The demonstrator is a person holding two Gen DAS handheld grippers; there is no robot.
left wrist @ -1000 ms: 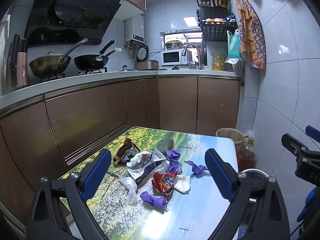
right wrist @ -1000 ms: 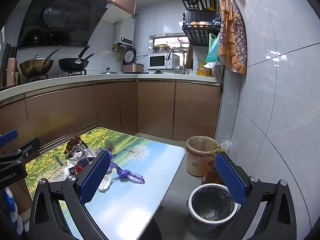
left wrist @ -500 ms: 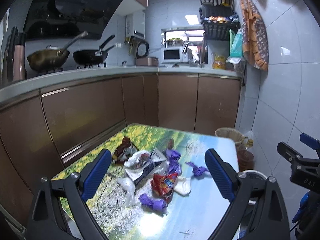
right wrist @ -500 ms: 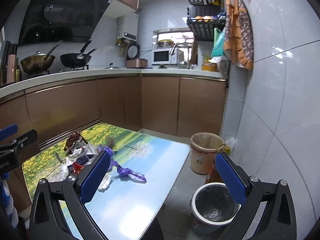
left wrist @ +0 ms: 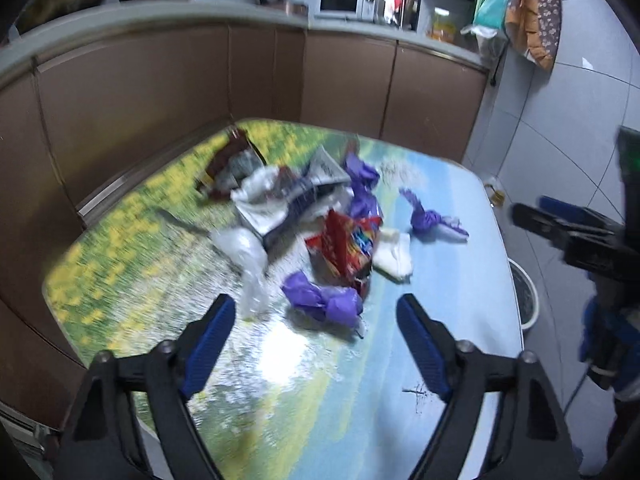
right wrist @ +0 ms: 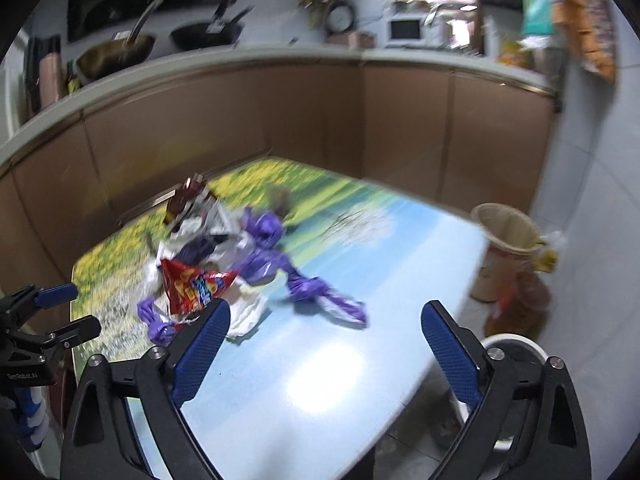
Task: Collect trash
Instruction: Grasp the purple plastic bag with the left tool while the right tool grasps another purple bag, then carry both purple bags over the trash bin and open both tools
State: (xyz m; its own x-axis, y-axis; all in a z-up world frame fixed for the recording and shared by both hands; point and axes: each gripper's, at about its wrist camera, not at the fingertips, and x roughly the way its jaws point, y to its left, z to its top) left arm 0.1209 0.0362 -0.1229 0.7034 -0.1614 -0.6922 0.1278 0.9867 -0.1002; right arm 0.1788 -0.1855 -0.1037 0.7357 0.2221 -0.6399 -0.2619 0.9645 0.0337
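A: Item one, the trash: a heap of wrappers on the tabletop (left wrist: 460, 288), toward its cabinet side. Nearest the left gripper (left wrist: 316, 336) lies a crumpled purple wrapper (left wrist: 320, 300); behind it a red snack bag (left wrist: 344, 244), a white tissue (left wrist: 394, 256), a clear plastic scrap (left wrist: 244, 252), a brown packet (left wrist: 224, 160).

B: And the stray piece?

A: A second purple wrapper (right wrist: 324, 296), apart from the heap on the blue part of the tabletop, ahead of the right gripper (right wrist: 324, 348).

B: Fingers?

A: Both pairs spread wide with nothing between them; both have just been narrowing a little. Neither touches any trash.

B: Receptacles?

A: A grey lined bin (right wrist: 508, 348) on the floor just beside the tabletop's edge; a tan basket (right wrist: 504, 240) beyond it.

B: Handling advice?

A: Judged only: lower each gripper so one finger passes either side of its purple wrapper, pinch the bulky middle, not a loose tail, and lift before swinging toward the bin. Light film may slide away if nudged.
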